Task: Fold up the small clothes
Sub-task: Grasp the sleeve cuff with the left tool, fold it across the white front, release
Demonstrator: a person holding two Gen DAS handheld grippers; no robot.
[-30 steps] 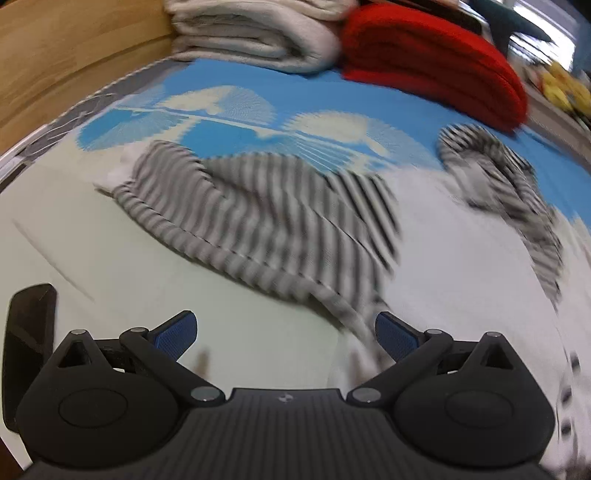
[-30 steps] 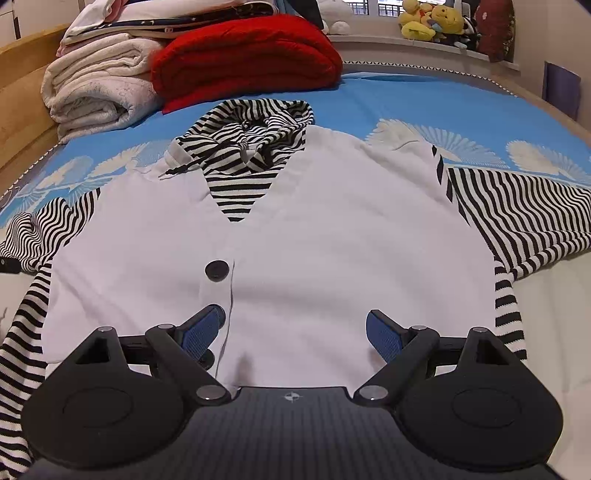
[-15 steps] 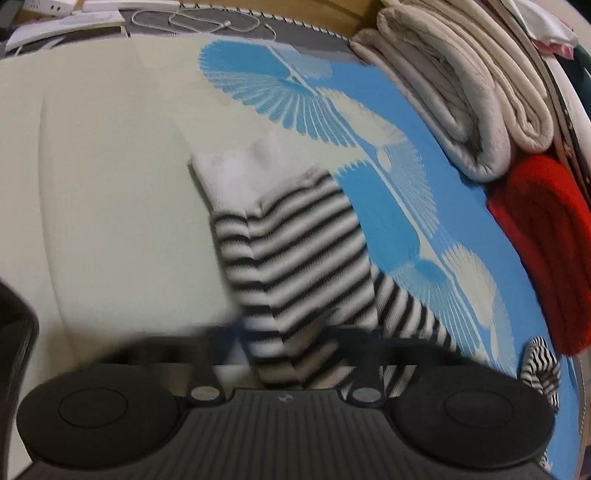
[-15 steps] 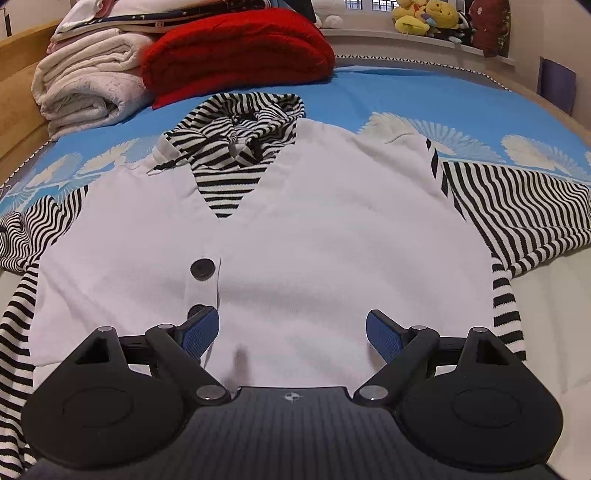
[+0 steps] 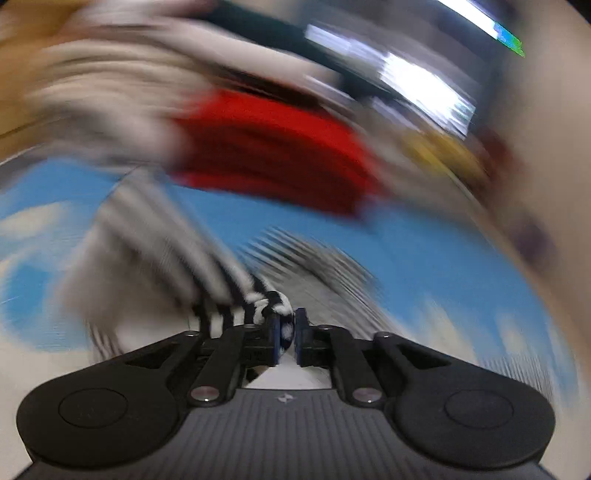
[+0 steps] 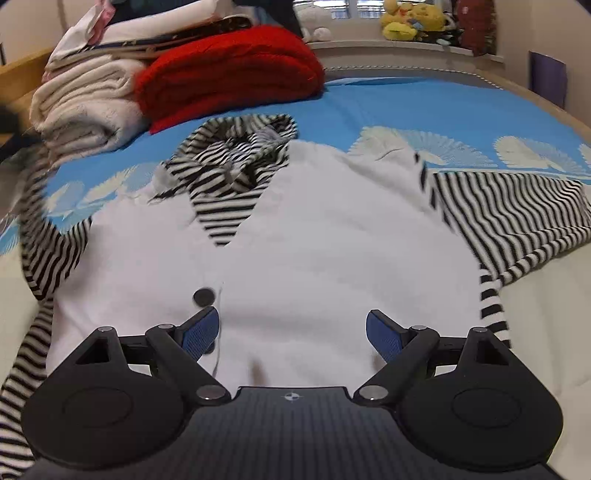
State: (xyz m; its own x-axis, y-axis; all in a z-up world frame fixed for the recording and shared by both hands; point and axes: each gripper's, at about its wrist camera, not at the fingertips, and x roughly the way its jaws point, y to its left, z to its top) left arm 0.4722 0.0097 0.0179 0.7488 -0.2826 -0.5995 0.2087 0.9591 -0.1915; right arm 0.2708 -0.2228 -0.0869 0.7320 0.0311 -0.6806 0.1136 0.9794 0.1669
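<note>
A small white cardigan (image 6: 314, 258) with a black-and-white striped hood (image 6: 236, 162) and striped sleeves lies face up on the bed, dark buttons (image 6: 204, 296) down its front. My left gripper (image 5: 286, 334) is shut on the striped left sleeve (image 5: 229, 295) and holds it lifted; this view is badly blurred. In the right wrist view the left sleeve (image 6: 51, 254) rises off the bed at the left. My right gripper (image 6: 291, 332) is open and empty, low over the cardigan's lower front. The right sleeve (image 6: 517, 218) lies spread flat.
A folded red blanket (image 6: 229, 74) and folded cream blankets (image 6: 85, 107) are stacked at the head of the bed. Stuffed toys (image 6: 410, 20) sit on a ledge behind. The blue patterned sheet (image 6: 424, 107) lies beyond the cardigan, cream bedding (image 6: 546, 314) to the right.
My left gripper has closed on the striped left sleeve and swung it up off the bed, fast enough to blur its view. My right gripper has edged forward over the cardigan, still open.
</note>
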